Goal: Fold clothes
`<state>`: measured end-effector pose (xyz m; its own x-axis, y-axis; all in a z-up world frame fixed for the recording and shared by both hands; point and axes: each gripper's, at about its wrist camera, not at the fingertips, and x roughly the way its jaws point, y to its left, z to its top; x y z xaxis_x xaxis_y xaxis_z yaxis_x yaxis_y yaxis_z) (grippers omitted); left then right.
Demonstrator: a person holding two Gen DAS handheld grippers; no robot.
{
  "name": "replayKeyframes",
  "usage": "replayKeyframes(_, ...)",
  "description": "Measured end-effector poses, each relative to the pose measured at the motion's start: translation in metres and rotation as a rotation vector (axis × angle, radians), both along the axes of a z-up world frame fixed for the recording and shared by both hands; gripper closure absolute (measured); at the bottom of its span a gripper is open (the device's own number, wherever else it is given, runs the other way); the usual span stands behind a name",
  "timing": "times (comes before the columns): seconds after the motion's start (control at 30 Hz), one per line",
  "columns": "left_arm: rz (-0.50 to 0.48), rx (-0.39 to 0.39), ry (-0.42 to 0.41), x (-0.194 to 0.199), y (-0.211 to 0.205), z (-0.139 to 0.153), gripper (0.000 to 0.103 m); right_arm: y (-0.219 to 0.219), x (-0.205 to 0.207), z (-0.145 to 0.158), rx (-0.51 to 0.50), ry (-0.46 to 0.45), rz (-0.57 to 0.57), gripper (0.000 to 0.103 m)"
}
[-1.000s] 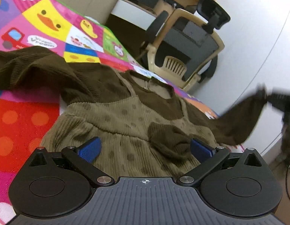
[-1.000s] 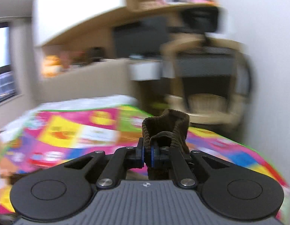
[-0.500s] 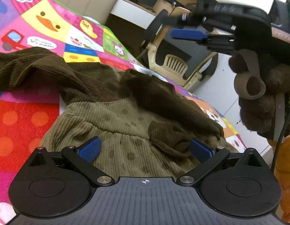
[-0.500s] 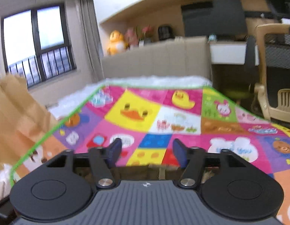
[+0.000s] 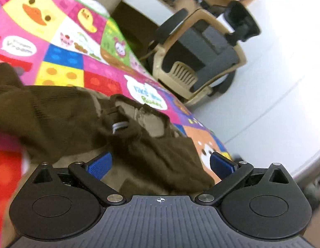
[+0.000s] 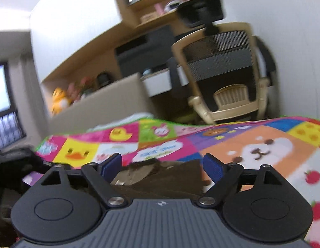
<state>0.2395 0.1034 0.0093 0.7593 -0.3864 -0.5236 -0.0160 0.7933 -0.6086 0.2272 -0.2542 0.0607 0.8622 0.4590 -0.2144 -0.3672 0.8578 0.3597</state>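
A brown and olive corduroy child's dress (image 5: 81, 111) lies on the colourful play mat (image 5: 62, 41). One dark brown sleeve (image 5: 166, 155) is folded in across its chest, and the neck opening (image 5: 143, 115) faces the far side. My left gripper (image 5: 160, 163) is open and empty just above the folded sleeve. My right gripper (image 6: 162, 165) is open and empty, low over the dress's edge (image 6: 160, 175), which shows between its blue pads.
A beige and black office chair (image 5: 203, 57) stands past the mat's far edge; it also shows in the right wrist view (image 6: 226, 72). A beige padded wall (image 6: 102, 103) borders the mat. A white wall (image 5: 273, 82) rises on the right.
My right gripper carried the sleeve over the dress, let it go and opened, then dropped low beside the dress. My left gripper moved forward toward the neckline.
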Motion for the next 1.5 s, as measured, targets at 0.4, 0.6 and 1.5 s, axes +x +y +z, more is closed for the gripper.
replayKeyframes(0.4,-0.032,0.386,-0.241,0.040,-0.059,0.013,0.083,0.016,0.006,-0.011,-0.111,-0.003,0.026,0.000)
replayKeyframes(0.6,-0.013,0.547,-0.272,0.027,-0.049,-0.007,0.082,0.021,0.008,-0.012,-0.136,0.014,0.026,0.000)
replayKeyframes(1.5,0.730,-0.064,0.073,-0.034,0.173,-0.048,0.072,0.021,0.009,-0.016,-0.134,0.050,0.013,0.000)
